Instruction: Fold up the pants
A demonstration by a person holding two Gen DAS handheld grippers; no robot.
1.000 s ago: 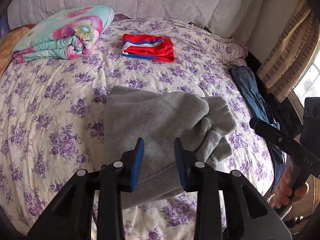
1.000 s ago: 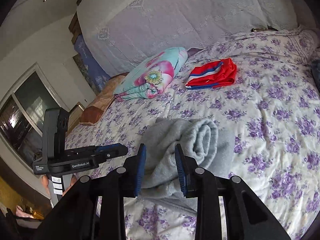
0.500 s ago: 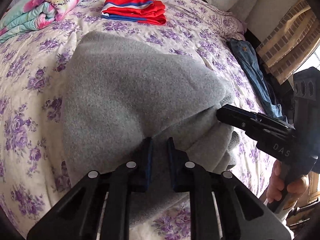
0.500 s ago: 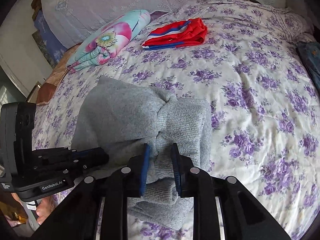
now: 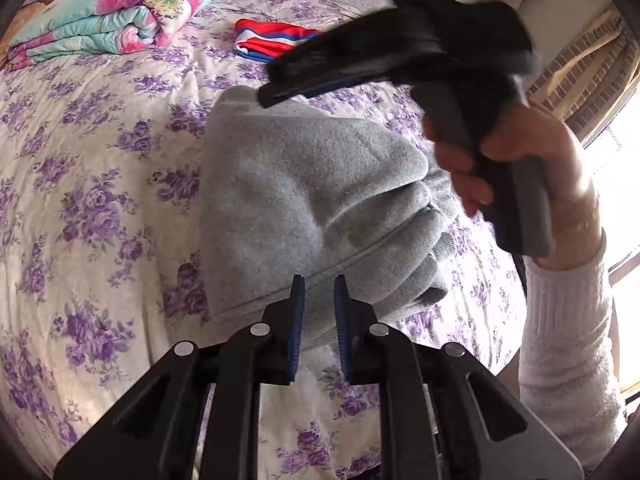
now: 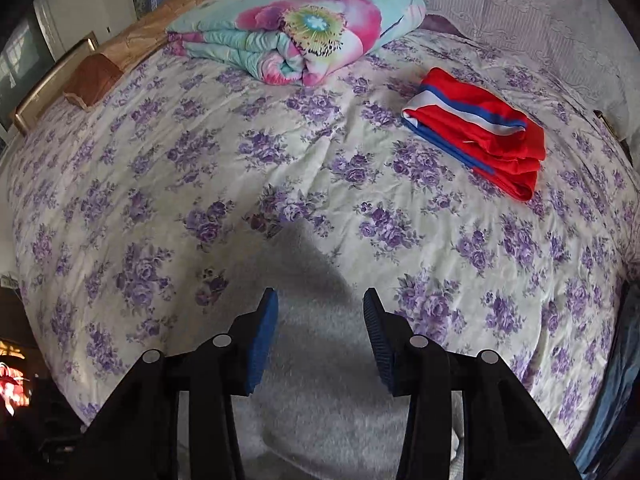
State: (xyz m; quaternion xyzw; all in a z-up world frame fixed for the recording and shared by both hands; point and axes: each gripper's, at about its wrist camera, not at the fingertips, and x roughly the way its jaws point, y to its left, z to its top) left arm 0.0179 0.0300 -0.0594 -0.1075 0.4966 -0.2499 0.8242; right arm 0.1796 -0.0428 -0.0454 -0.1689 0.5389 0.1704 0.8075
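Purple-flowered cream bedspread (image 5: 92, 184) fills your left wrist view, and the folded grey fleece pants (image 5: 304, 204) lie in a thick bundle at its middle. Your left gripper (image 5: 319, 286) sits low at the bundle's near edge, its blue pads a narrow gap apart with grey fabric between them; whether they pinch it you cannot tell. Beyond the pants, your right hand (image 5: 500, 160) grips the other tool's handle, wrist bent, white knit sleeve (image 5: 568, 344) below.

From your right wrist, the right gripper (image 6: 320, 300) hangs released, fingers spread wide above the pants (image 6: 320, 408), touching nothing. Past the pants, a folded red, white and blue garment (image 6: 480, 132) lies to the right, and a rolled floral quilt (image 6: 296, 36) rests farther back by the lace-covered headboard (image 6: 520, 4).
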